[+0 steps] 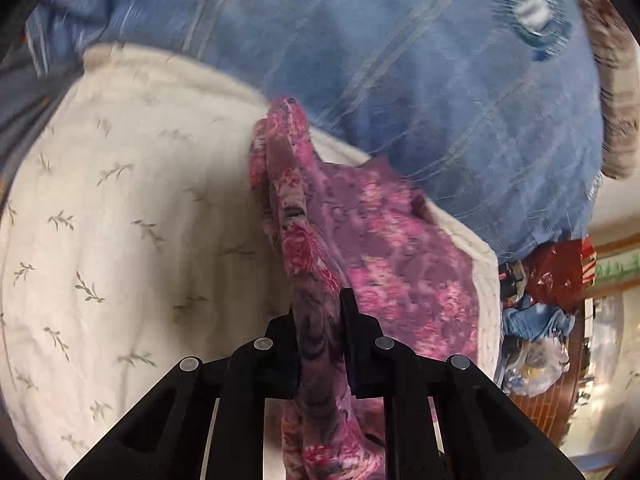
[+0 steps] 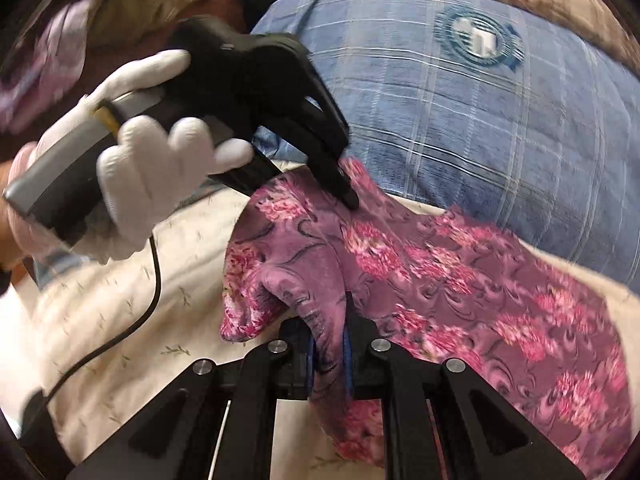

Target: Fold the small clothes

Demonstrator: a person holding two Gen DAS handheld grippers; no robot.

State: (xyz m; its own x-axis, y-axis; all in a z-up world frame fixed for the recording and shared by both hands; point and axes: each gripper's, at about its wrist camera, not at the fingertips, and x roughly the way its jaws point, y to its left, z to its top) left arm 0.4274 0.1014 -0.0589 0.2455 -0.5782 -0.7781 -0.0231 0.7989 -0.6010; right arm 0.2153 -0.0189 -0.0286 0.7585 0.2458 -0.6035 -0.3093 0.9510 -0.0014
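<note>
Right, a blue checked cover (image 2: 480, 120) lay behind the cream leaf-print quilt (image 1: 120, 220), on which the pink floral garment (image 2: 460, 280) sprawled; left gripper (image 1: 320, 320) and right gripper (image 2: 330, 336) each pinched a fold of it tight.

Looks like a bedroom at home — cream quilted bedspread with little leaf sprigs (image 1: 120, 208), blue checked cotton pillow (image 2: 460, 120), heap of crumpled clothes and bags (image 1: 536, 312) alongside.

Readable text: none.
Emblem (image 2: 478, 38): round, on blue checked cloth (image 2: 460, 120), lettering too blurred to read.
</note>
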